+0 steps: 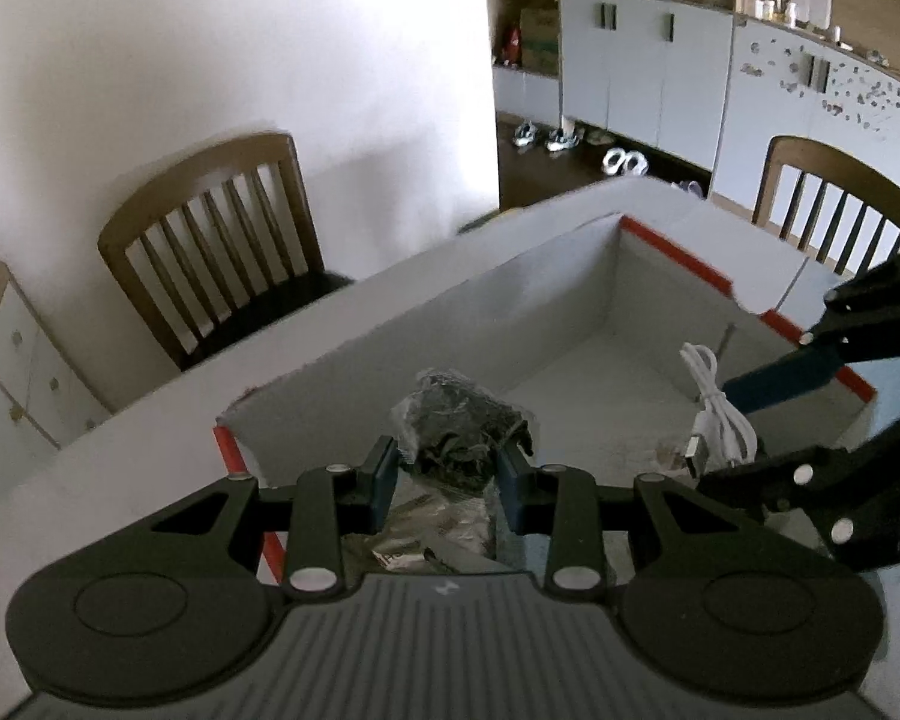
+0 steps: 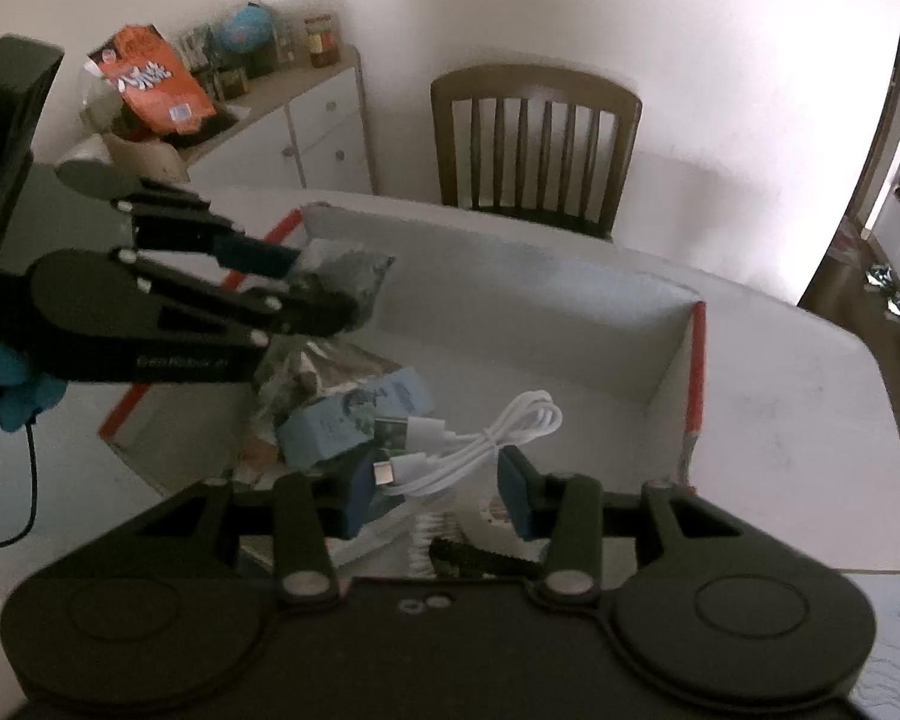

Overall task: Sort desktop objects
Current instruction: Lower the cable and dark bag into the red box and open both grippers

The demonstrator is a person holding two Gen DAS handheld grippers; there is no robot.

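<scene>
In the left wrist view, the left hand-held gripper [image 1: 450, 468] is clamped on a dark crinkled plastic packet [image 1: 459, 426], its blue pads pressing both sides, and holds it above the near-left corner of an open white cardboard box [image 1: 426, 324] with red-trimmed edges. The box floor is bare toward 12 o'clock, up to the far corner. At 3 o'clock a coiled white cable [image 1: 717, 414] hangs in the box beside the right hand-held gripper [image 1: 750, 426], whose dark arms reach in over the right rim. Beyond the desk [image 1: 120, 468], a wooden chair [image 1: 222, 240] stands at 10 o'clock and another chair [image 1: 840, 204] at 2 o'clock. In the right wrist view, the right hand-held gripper [image 2: 435, 495] has its jaws spread wide, with the white cable [image 2: 480, 444] lying loose between and just ahead of the pads, touched by neither as far as shows. A light blue carton [image 2: 354, 414] lies just left of the cable at 11 o'clock, with a silvery foil bag [image 2: 330, 369] behind it. The left hand-held gripper [image 2: 324, 282] enters from 9 o'clock with the dark packet [image 2: 348, 273] over the box's left rim. The box's far wall [image 2: 510, 306] and right red edge [image 2: 696, 372] are unobstructed, with bare floor in the far-right part.
</scene>
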